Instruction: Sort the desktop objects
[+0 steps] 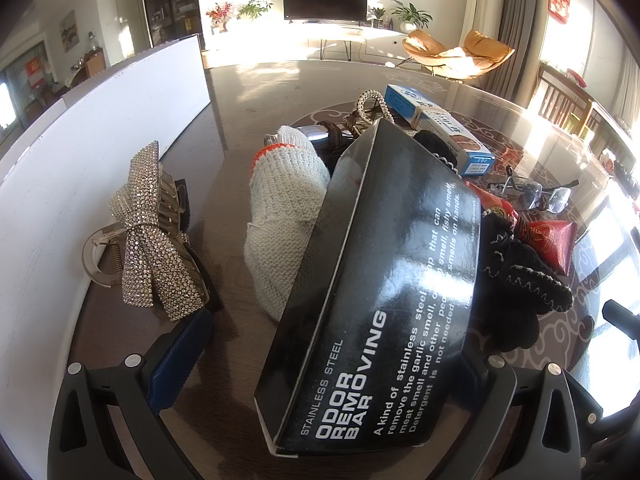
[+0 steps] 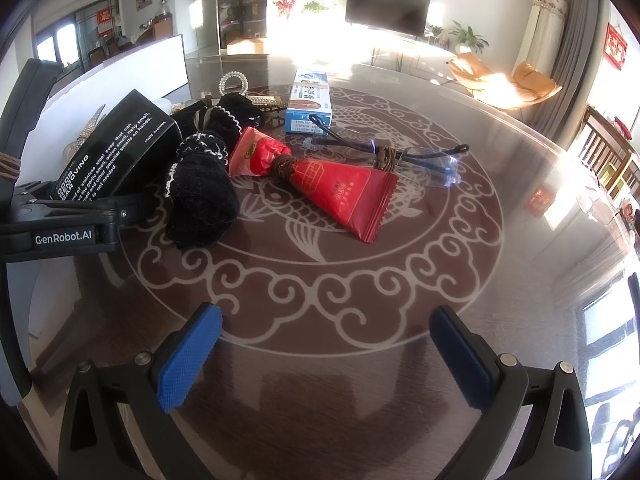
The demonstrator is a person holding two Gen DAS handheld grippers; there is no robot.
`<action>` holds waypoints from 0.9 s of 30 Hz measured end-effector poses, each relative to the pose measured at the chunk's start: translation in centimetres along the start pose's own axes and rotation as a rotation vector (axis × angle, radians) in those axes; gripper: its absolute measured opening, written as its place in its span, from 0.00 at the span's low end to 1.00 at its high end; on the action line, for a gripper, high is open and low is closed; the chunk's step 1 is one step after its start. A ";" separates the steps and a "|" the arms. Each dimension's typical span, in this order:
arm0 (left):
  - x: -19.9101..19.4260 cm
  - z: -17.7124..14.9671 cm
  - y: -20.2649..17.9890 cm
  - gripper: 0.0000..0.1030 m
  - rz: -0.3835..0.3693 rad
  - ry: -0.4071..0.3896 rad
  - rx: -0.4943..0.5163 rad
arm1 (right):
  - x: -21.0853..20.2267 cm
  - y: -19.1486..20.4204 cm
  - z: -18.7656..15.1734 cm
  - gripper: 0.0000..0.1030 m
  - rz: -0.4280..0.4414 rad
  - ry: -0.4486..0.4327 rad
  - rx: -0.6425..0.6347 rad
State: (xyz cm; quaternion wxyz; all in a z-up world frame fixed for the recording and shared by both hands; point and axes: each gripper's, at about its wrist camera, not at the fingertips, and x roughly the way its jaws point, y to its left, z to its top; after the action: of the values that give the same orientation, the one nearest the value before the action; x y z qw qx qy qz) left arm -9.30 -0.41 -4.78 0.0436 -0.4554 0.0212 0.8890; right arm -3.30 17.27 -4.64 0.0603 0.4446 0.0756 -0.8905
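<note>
Holding the black soap box [image 1: 372, 288] clamped in the left gripper [image 1: 320, 384], lower middle of frame, mid-sort. Right gripper [image 2: 324, 348] hangs wide apart, empty. Next it probably needs carrying to the white bin [image 1: 100, 128], upper left.

Harsh window glare, fisheye-warped edges

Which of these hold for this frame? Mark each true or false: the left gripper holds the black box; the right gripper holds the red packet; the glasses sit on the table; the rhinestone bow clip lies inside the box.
1. The left gripper holds the black box. True.
2. The right gripper holds the red packet. False: it is open and empty.
3. The glasses sit on the table. True.
4. The rhinestone bow clip lies inside the box. False: it rests on the table beside a white board.
</note>
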 end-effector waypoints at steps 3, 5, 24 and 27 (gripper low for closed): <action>0.0 0.0 0.0 1.00 0.000 0.000 0.000 | 0.0 0.0 0.0 1.00 0.005 0.002 0.004; 0.0 0.0 0.0 1.00 0.000 0.000 0.000 | 0.1 -0.1 0.1 1.00 0.014 0.006 0.010; 0.0 0.0 0.0 1.00 0.000 0.001 -0.001 | 0.3 -0.1 0.1 1.00 0.025 0.010 0.021; 0.0 0.0 0.0 1.00 0.000 0.001 -0.001 | 0.5 0.0 0.1 1.00 0.024 0.009 0.021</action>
State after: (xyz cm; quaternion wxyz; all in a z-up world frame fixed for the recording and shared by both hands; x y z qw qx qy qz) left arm -9.30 -0.44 -4.82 0.0435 -0.4557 0.0209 0.8888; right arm -3.69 17.27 -4.91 0.0660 0.4503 0.0612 -0.8883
